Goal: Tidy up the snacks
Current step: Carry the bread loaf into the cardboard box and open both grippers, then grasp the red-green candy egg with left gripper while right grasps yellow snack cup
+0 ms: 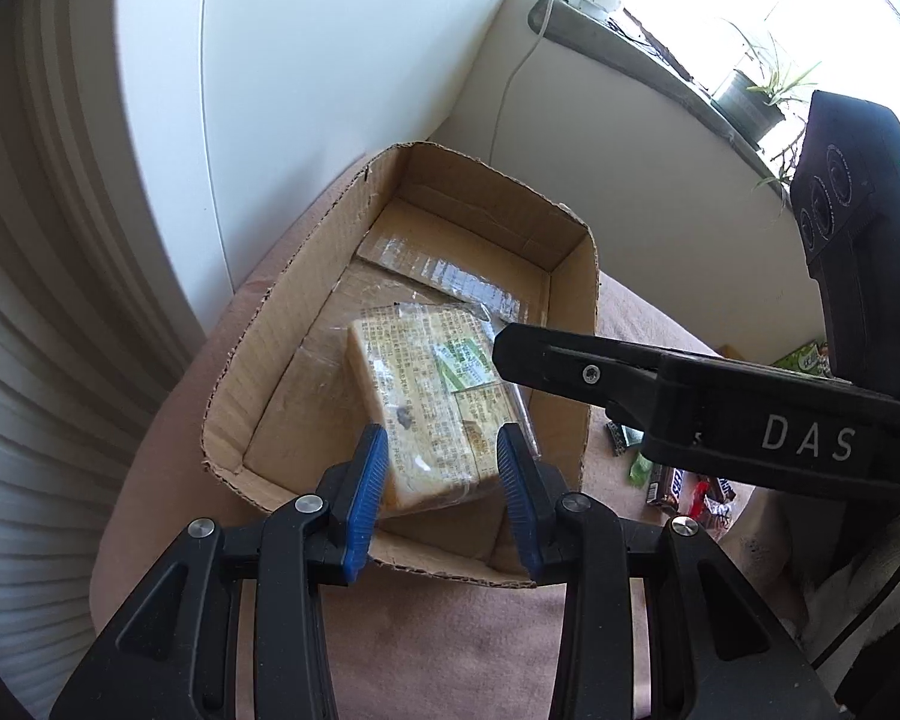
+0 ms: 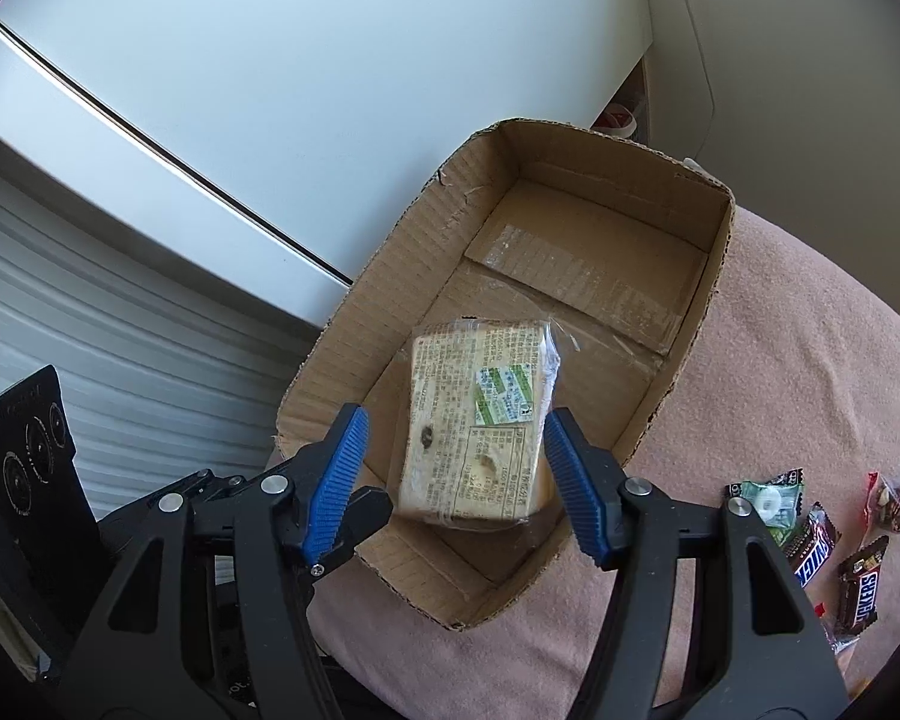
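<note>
We hover both grippers over the box (image 2: 576, 324), jaws wide on the left gripper (image 1: 444, 501) and the right gripper (image 2: 456, 480), neither holding anything. One wrapped packet (image 2: 480, 420) lies inside the box, toward its near end. The first snack looks placed, so we judge the step in hand to be fetching the next. Loose candies (image 2: 810, 534) lie on the pink cover (image 2: 798, 372) right of the box; the right gripper should swing there and close on one.
</note>
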The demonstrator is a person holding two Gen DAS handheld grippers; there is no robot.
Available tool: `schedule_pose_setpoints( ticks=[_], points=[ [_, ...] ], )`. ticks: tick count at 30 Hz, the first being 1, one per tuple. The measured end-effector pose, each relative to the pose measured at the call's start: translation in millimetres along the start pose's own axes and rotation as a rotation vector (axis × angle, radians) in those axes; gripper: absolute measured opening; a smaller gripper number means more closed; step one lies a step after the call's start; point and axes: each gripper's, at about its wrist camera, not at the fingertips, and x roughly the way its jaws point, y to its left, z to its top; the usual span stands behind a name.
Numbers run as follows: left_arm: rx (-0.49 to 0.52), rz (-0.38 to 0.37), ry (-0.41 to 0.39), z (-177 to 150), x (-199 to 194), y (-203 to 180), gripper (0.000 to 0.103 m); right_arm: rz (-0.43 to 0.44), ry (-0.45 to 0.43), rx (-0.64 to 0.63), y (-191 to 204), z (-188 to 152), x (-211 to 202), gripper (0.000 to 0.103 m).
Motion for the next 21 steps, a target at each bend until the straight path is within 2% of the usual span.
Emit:
schedule_pose_setpoints(
  ticks=[7, 12, 14, 21],
  points=[
    [0.047, 0.055, -0.023, -5, -9, -2, 0.037, -0.104, -0.062, -0.081, -3, -18, -23, 0.069],
    [0.109, 0.033, -0.012, -12, -11, -17, 0.037, -0.216, -0.131, -0.153, -22, -52, -50, 0.072],
    [0.147, 0.038, -0.01, -17, -11, -29, 0.037, -0.252, -0.134, -0.151, -35, -67, -62, 0.072],
    [0.254, -0.012, 0.04, -27, 3, -73, 0.037, -0.356, -0.149, -0.064, -86, -110, -103, 0.072]
  ],
)
